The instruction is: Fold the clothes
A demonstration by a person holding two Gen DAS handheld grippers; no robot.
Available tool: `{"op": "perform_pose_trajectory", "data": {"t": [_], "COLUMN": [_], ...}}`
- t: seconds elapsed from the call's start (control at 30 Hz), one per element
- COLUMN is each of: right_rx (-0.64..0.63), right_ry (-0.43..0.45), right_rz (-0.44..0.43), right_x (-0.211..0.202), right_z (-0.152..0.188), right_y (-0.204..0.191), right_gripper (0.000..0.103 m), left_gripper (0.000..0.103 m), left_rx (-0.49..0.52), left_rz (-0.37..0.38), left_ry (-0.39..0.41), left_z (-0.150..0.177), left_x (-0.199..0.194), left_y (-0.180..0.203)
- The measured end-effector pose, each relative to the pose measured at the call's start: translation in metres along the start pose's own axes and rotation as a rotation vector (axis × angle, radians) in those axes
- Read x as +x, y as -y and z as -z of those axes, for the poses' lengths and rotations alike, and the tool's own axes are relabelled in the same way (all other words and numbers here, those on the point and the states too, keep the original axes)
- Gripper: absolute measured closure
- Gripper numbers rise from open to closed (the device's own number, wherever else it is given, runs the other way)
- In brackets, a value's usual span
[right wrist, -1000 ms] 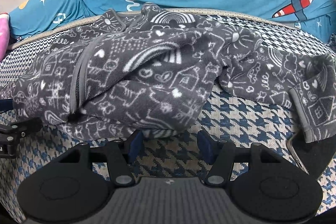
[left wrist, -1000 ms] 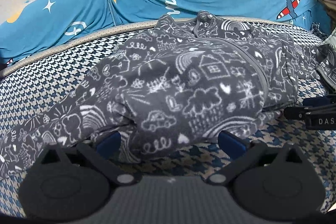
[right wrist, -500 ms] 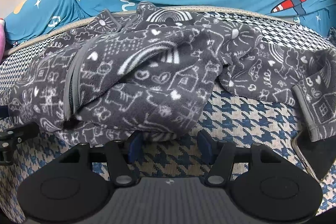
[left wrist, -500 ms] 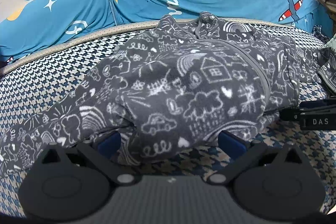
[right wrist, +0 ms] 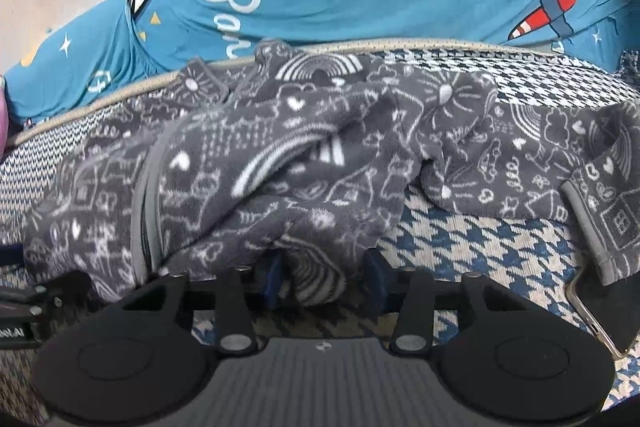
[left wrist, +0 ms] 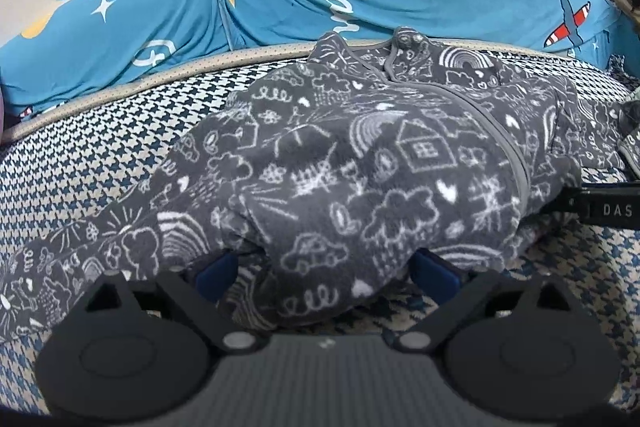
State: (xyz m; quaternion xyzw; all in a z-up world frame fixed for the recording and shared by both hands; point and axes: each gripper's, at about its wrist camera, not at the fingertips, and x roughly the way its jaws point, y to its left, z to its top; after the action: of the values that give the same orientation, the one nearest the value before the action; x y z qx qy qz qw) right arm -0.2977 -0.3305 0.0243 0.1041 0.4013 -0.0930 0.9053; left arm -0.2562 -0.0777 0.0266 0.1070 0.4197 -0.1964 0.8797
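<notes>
Grey fleece point(left wrist: 360, 179) lies bunched on the houndstooth cushion point(left wrist: 100, 163); left gripper point(left wrist: 326, 273) spread around its hem, right gripper point(right wrist: 326, 277) narrowing on a fold; both should pinch evenly, then lift together.

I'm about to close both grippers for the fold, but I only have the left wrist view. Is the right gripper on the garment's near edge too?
Observer: Yes. The right gripper straddles a bunched lobe of the grey fleece garment at its near edge. Its jaws are open and not yet pinching.
Operator: Is the sleeve on that side tucked in?
Observer: No. The sleeve lies spread out to the right on the checked cover, ending in its cuff.
Operator: Anything in the way over there?
Observer: A phone lies at the right edge, with its upper end under that cuff.
</notes>
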Motion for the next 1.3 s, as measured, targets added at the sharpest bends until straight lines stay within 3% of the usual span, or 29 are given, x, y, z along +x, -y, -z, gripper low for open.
{"op": "perform_pose_trajectory", "data": {"t": [0.07, 0.17, 0.43, 0.83, 1.17, 1.3], "right_rx": [0.012, 0.032, 0.074, 0.121, 0.156, 0.145], "right_ry": [0.018, 0.057, 0.109, 0.218, 0.259, 0.253], "right_rz": [-0.019, -0.037, -0.070, -0.129, -0.179, -0.204], "right_x": [-0.001, -0.005, -0.005, 0.001, -0.005, -0.014], "right_z": [-0.003, -0.009, -0.023, -0.043, -0.053, -0.051], "right_y": [-0.001, -0.004, -0.010, -0.020, -0.020, -0.012], "right_gripper": [0.074, 0.082, 0.088, 0.089, 0.088, 0.078], "left_gripper": [0.014, 0.021, 0.031, 0.031, 0.029, 0.025], "left_rx": [-0.013, -0.037, -0.089, -0.150, -0.196, -0.215], "left_rz": [0.009, 0.023, 0.041, -0.028, -0.058, -0.057], "left_ry": [-0.005, -0.005, 0.003, 0.049, 0.022, 0.009], "left_z": [-0.002, -0.007, -0.020, -0.043, -0.052, -0.054], "left_x": [0.000, -0.001, -0.003, 0.005, 0.036, 0.045], "left_y": [-0.001, -0.004, -0.012, -0.029, -0.045, -0.051]}}
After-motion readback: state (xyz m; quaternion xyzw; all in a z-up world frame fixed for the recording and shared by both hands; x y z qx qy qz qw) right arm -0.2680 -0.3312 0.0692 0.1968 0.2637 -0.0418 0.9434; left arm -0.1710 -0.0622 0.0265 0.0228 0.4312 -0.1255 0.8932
